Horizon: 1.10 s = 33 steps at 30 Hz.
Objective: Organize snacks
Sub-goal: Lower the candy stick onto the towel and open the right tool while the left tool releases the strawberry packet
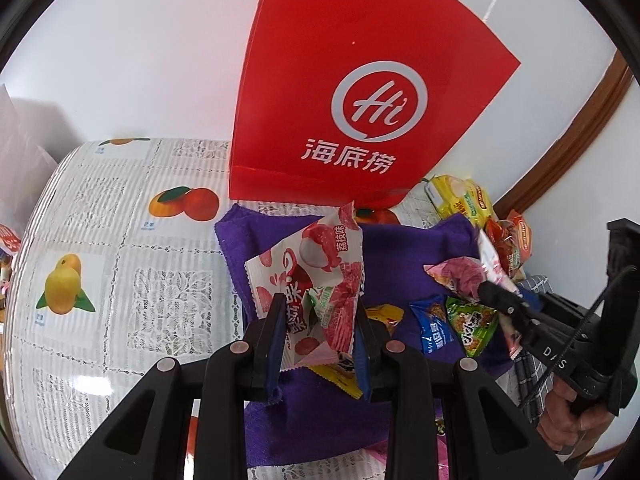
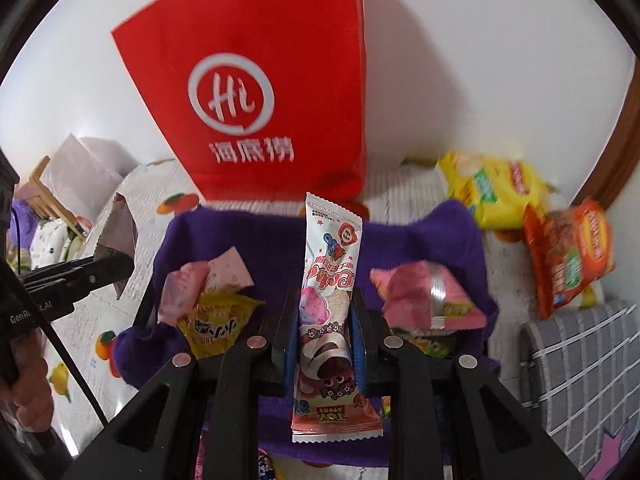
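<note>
Snacks sit in both our claws. In the right wrist view, the right claw (image 2: 324, 320) is clamped on a long strawberry wafer packet (image 2: 330, 280), whose long axis runs straight out along the fingers toward twelve o'clock, its far end tipping up in front of the red bag (image 2: 256, 80). In the left wrist view, the left claw (image 1: 320, 320) is closed on a lychee jelly packet (image 1: 308, 276), which fans out toward twelve o'clock as well, tilted a little to one o'clock.

Below and just beyond both claws lies the purple cloth (image 1: 400, 256) on the desk (image 1: 120, 240), with loose packets scattered on it: a blue one (image 1: 432, 324) and a green one (image 1: 472, 324) at about three o'clock from the left claw.

Farther out, at twelve o'clock from each claw, the red bag stands against the wall, its mouth above the frame's top edge and not visible. We judge that both packets must rise well above their present height to clear the rim; the right claw looks slightly nearer the bag's base. Yellow chips (image 2: 496, 188) and orange chips (image 2: 568, 248) lie at two o'clock, apart from the cloth.
</note>
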Available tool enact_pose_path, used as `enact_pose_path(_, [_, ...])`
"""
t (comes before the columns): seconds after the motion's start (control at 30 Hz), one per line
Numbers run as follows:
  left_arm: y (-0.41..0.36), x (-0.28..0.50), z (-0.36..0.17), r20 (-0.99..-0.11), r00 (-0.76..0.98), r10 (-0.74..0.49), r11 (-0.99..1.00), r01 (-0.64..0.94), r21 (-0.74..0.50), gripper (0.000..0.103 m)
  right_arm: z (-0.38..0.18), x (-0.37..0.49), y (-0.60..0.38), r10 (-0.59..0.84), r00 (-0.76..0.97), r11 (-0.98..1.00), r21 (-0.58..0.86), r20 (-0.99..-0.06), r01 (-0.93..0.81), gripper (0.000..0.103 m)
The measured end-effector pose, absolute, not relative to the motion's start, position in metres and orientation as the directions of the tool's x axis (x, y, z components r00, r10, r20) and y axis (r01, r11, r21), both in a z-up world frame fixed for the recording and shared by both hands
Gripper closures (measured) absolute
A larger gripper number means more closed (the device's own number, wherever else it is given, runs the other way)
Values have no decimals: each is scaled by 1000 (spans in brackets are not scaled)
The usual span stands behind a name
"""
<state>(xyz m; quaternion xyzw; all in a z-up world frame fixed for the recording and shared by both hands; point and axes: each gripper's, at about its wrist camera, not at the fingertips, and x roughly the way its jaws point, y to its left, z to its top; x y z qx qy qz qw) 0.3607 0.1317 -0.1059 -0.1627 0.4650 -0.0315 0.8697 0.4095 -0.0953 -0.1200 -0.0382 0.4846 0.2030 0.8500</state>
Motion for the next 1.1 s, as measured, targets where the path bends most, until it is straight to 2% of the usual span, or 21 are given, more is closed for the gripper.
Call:
enact_pose_path(0.43, [123,366,-124,-821,517,-241,938,-93,-333,75,-159,415,-79,310,293,892,170,-904,-419,80])
enact_pose_path(0.93, [111,368,-136,-854,451,-257,942,-80,-326,75,-170,415,-71,311,239,866,171,-920,-469,79])
enact_pose_path(0.97, [111,368,-136,-856,449,-258,942,-81,-326,75,-168,414,-71,315,239,862,171,-919,-477,78])
enact_pose_path(1.03, [111,368,-138,-859,439,-264,940,-80,-330,75,-160,411,-72,319,259,859,163,-912,-485,70])
enact_pose_path(1.1, [109,369,-140,-862,428,-272,939,-78,-335,75,-150,408,-74,322,290,860,150,-901,-488,69])
